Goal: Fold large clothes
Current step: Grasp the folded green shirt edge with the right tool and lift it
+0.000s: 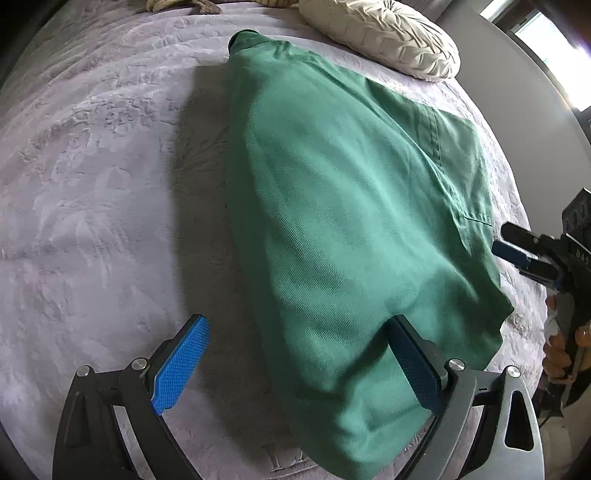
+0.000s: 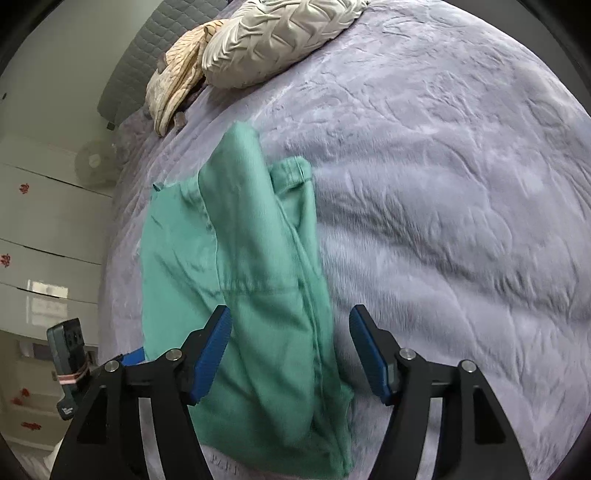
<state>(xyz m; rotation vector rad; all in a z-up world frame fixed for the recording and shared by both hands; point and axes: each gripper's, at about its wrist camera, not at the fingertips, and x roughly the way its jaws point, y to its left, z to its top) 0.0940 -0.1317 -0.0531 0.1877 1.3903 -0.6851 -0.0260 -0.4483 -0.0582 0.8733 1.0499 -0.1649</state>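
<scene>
**Fold check: garment laid flat, both tongs released**

Left gripper (image 1: 299, 363): jaws wide, holding nothing, straddling the near hem. The garment (image 1: 351, 206) lies folded lengthwise on the bed (image 1: 92, 184), apparently ready for another fold. Right gripper (image 2: 290, 354): jaws wide, empty, above its edge.

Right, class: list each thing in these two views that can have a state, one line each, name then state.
green garment: folded lengthwise, lying flat on the bed, held by neither gripper.
left gripper: open, fabric between its pads, not pinched.
right gripper: open, hovering over the garment's near end.
cream pillow: crumpled, lying at the head of the bed.
grey bedspread: spread out, lightly rumpled.
</scene>
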